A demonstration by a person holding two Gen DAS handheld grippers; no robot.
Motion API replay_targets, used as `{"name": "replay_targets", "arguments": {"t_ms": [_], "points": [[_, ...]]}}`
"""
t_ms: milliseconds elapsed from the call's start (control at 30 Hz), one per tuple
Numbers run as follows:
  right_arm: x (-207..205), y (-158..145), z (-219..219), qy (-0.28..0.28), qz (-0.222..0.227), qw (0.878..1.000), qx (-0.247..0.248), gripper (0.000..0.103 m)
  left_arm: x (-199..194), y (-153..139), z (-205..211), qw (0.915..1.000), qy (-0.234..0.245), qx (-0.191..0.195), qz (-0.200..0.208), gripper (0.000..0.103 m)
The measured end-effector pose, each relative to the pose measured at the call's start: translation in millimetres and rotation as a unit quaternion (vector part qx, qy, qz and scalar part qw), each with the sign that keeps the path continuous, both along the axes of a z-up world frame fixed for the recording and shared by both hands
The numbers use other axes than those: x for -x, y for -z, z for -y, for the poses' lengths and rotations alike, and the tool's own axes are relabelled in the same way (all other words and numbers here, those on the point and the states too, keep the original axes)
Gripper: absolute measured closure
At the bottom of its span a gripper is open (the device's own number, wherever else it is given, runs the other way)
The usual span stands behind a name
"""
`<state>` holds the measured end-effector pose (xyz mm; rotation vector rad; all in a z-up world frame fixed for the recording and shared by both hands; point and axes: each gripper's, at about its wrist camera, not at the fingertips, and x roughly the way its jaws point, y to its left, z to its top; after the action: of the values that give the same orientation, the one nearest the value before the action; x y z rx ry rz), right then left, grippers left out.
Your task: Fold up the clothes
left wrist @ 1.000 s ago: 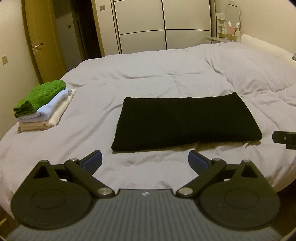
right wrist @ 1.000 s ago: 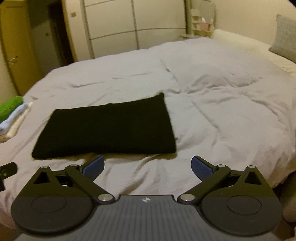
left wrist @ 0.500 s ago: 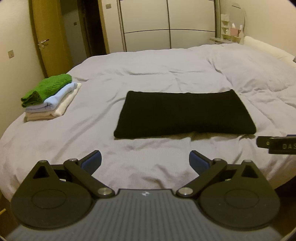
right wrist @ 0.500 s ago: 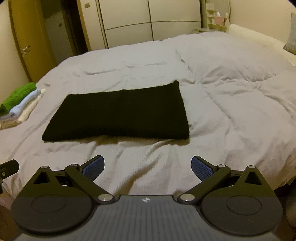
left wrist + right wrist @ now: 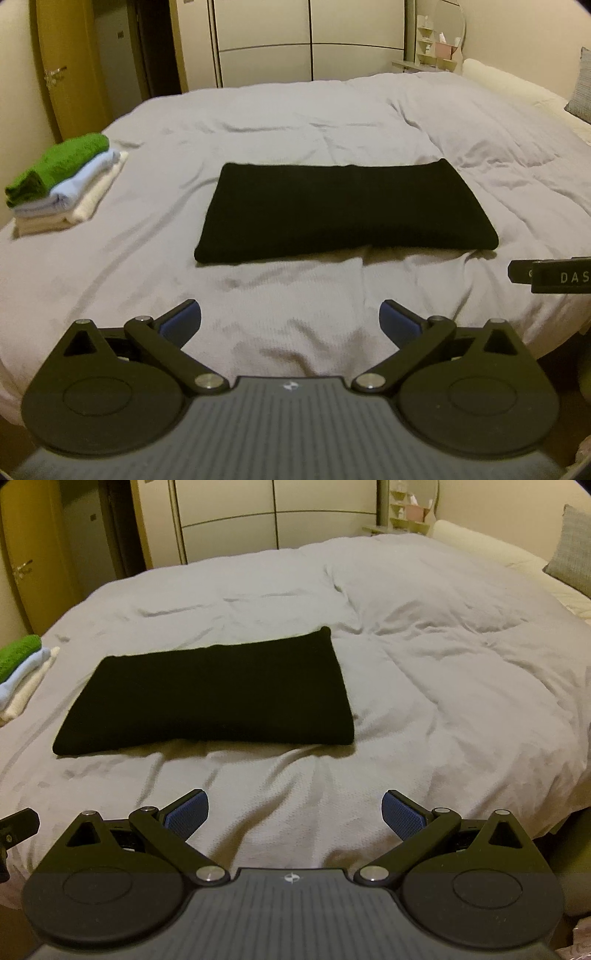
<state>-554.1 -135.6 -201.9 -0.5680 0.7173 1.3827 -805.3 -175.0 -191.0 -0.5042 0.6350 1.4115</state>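
A black garment [image 5: 343,212] [image 5: 214,694] lies folded into a flat rectangle in the middle of the grey bedcover [image 5: 295,122] [image 5: 443,646]. My left gripper [image 5: 290,321] hovers open over the bed's near edge, well short of the garment, with nothing between its blue pads. My right gripper [image 5: 295,812] is open too, empty, and equally back from the garment's near edge. The tip of the right tool [image 5: 550,275] shows at the right edge of the left wrist view.
A stack of folded clothes [image 5: 59,181] [image 5: 20,675], green on light blue on cream, sits at the bed's left side. Wardrobe doors [image 5: 310,40] stand behind the bed, a wooden door [image 5: 62,66] at the left, pillows [image 5: 569,550] at the right.
Both grippers have drawn back and risen a little from the black garment, which now looks farther off. The garment and the stack have not moved. Both grippers stayed open.
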Motion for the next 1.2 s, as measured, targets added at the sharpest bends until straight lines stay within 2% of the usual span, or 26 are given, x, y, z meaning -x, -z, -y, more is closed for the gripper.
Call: {"name": "replay_targets", "arguments": {"t_ms": [167, 267, 400, 567, 667, 767, 867, 933, 1000, 1067, 1200], "points": [[3.6, 3.0, -6.1, 0.002, -0.001, 1.0, -0.007, 0.0, 12.8, 9.1, -9.1, 0.9998, -0.01, 0.011, 0.008, 0.001], [-1.0, 7.1, -8.8, 0.003, -0.023, 1.0, -0.013, 0.0, 19.4, 14.4, -15.8, 0.9997, -0.015, 0.015, 0.012, 0.001], [-18.0, 19.9, -13.8, 0.01, -0.088, 0.996, -0.014, 0.0, 22.2, 20.8, -25.7, 0.9997, -0.01, 0.018, 0.014, 0.001], [-43.7, 43.5, -26.7, 0.035, -0.193, 0.981, -0.003, 0.0, 19.1, 29.8, -39.9, 0.9997, 0.005, 0.021, 0.015, 0.001], [-54.6, 56.0, -36.7, 0.045, -0.247, 0.968, -0.006, 0.0, 15.3, 36.1, -52.3, 0.9992, 0.017, 0.03, 0.018, 0.002], [-65.2, 68.4, -49.3, 0.056, -0.308, 0.95, -0.01, 0.001, 11.9, 40.6, -68.1, 0.9988, 0.027, 0.035, 0.021, 0.003], [-73.7, 80.7, -61.7, 0.068, -0.369, 0.927, -0.02, 0.006, 8.4, 42.8, -86.5, 0.9985, 0.035, 0.034, 0.027, 0.005], [-82.3, 91.2, -69.2, 0.084, -0.413, 0.906, -0.032, 0.016, 6.2, 44.1, -100.1, 0.9983, 0.04, 0.032, 0.029, 0.008], [-90.4, 101.8, -76.8, 0.102, -0.445, 0.889, -0.037, 0.017, 4.5, 45.7, -114.3, 0.998, 0.045, 0.031, 0.03, 0.012], [-97.2, 112.2, -84.6, 0.12, -0.47, 0.874, -0.04, 0.02, 2.7, 47.6, -127.2, 0.9977, 0.05, 0.03, 0.034, 0.012], [-108.9, 126.6, -94.9, 0.16, -0.479, 0.861, -0.052, 0.031, 0.1, 53.2, -151.3, 0.997, 0.056, 0.032, 0.043, 0.012]]}}
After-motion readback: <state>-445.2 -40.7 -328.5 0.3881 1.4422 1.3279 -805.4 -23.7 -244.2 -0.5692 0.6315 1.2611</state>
